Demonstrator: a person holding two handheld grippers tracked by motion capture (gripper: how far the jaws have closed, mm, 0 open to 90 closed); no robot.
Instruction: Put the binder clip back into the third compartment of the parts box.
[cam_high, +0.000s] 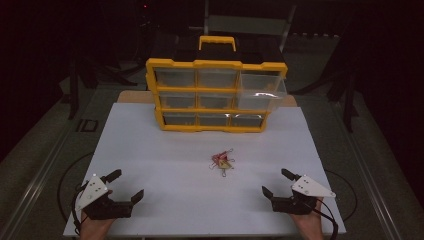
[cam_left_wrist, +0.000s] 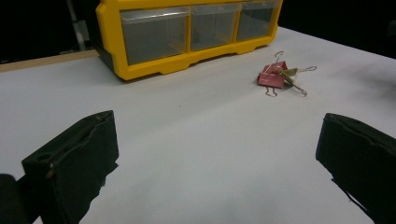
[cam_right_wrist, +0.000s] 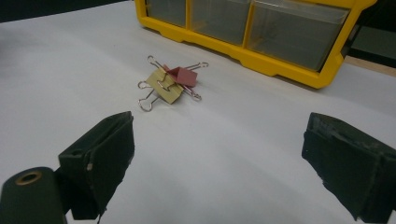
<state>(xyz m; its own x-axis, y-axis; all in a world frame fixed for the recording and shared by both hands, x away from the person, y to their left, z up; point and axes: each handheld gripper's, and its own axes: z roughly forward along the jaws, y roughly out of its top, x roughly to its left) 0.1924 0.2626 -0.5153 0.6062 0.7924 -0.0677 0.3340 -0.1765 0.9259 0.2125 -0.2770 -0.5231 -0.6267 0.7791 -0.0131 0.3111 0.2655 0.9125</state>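
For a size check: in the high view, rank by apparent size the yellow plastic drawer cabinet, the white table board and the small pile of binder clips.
1. White table board
2. Yellow plastic drawer cabinet
3. Small pile of binder clips

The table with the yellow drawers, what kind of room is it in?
Probably a lab or recording workshop: a white table in a dark room, a yellow drawer organizer, and hand-held grippers, left gripper and right gripper.
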